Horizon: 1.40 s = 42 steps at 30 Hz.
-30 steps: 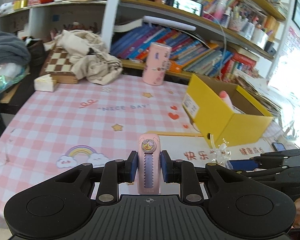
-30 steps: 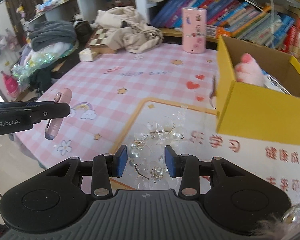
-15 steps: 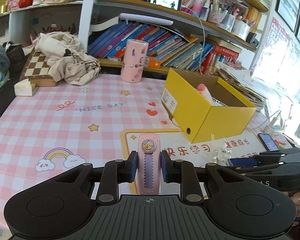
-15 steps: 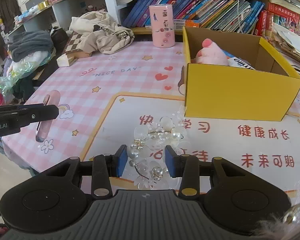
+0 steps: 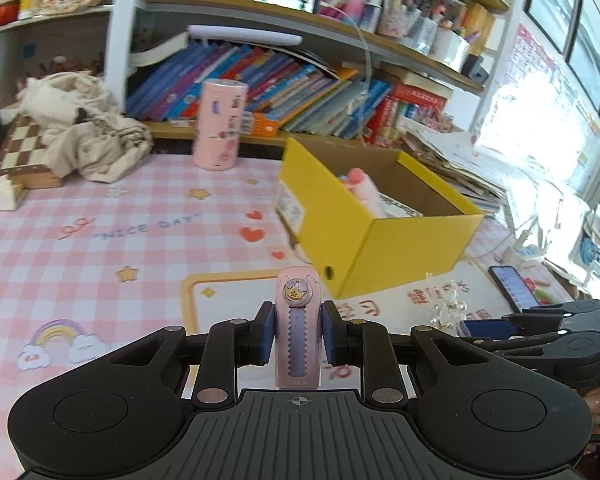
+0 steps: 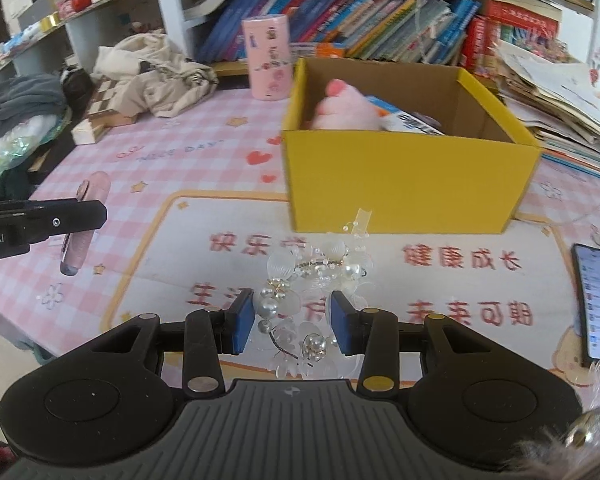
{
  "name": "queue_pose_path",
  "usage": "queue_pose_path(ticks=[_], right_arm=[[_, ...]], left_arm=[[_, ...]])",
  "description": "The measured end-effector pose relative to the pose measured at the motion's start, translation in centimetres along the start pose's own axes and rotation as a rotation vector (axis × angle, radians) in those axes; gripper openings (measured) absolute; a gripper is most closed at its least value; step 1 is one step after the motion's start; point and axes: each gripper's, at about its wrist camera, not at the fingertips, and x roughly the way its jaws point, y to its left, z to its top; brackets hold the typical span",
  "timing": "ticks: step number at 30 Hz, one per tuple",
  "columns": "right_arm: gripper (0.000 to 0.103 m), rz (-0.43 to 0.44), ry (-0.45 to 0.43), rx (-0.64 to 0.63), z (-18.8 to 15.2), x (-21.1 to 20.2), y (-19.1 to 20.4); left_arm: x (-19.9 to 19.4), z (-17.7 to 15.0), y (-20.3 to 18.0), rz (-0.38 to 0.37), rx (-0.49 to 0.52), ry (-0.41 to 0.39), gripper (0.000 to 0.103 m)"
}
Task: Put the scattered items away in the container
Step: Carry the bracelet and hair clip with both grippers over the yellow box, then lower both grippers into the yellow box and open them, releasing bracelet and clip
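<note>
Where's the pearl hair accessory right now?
The pearl hair accessory sits between the right hand-held gripper fingers, above the white mat just short of the yellow box; the left wrist view shows it at far right.

Readable text, for your record: the pink checked tablecloth (image 5: pixel 100 264) carries "NICE DAY" in quotation marks, at centre left of the left wrist view and at left of centre in the right wrist view. The white mat (image 6: pixel 380 264) under the yellow box (image 6: pixel 404 176) bears red Chinese characters, upside down in the right wrist view; you can make out 快乐学习 and 健康成长. The left gripper (image 6: pixel 40 226), at the left edge of that view, shows "oot.AI", cut off. Book spines, box label and phone screen (image 6: pixel 596 300) are too small to read.
</note>
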Motion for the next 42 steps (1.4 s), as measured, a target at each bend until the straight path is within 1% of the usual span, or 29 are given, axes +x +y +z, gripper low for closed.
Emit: queue_pose_path(ticks=[6, 16, 20, 24, 27, 29, 33, 35, 39, 42], right_arm=[[0.038, -0.033, 0.009, 0.008, 0.5, 0.1, -2.8], [0.038, -0.053, 0.001, 0.042, 2.0, 0.2, -8.5], [0.038, -0.049, 0.013, 0.050, 3.0, 1.0, -10.7], [0.038, -0.032, 0.029, 0.029, 3.9, 2.0, -12.3], [0.038, -0.010, 0.028, 0.010, 4.6, 2.4, -13.2], [0.038, 0.003, 0.004, -0.002, 5.1, 2.2, -13.8], [0.038, 0.017, -0.094, -0.054, 6.9, 0.5, -14.4], [0.038, 0.037, -0.146, -0.075, 7.8, -0.2, -14.6], [0.039, 0.046, -0.242, -0.141, 9.7, -0.5, -14.8], [0.039, 0.052, -0.267, -0.183, 11.1, 0.5, -15.3]], left_arm=[[2.2, 0.9, -2.8, -0.041, 0.034, 0.014, 0.023], [6.2, 3.1, -7.0, -0.074, 0.073, 0.032, 0.023], [8.1, 3.8, -8.7, -0.088, 0.087, 0.046, 0.023], [9.9, 4.2, -10.6, -0.100, 0.104, 0.067, 0.023], [10.5, 4.7, -11.6, -0.095, 0.116, 0.062, 0.023], [10.4, 5.2, -12.3, -0.102, 0.126, 0.031, 0.023], [9.5, 7.1, -13.4, -0.121, 0.130, -0.046, 0.023], [9.5, 8.3, -13.6, -0.117, 0.112, -0.076, 0.023], [10.0, 10.3, -13.9, -0.072, 0.096, -0.116, 0.023], [10.9, 11.4, -13.9, -0.033, 0.095, -0.124, 0.023]])
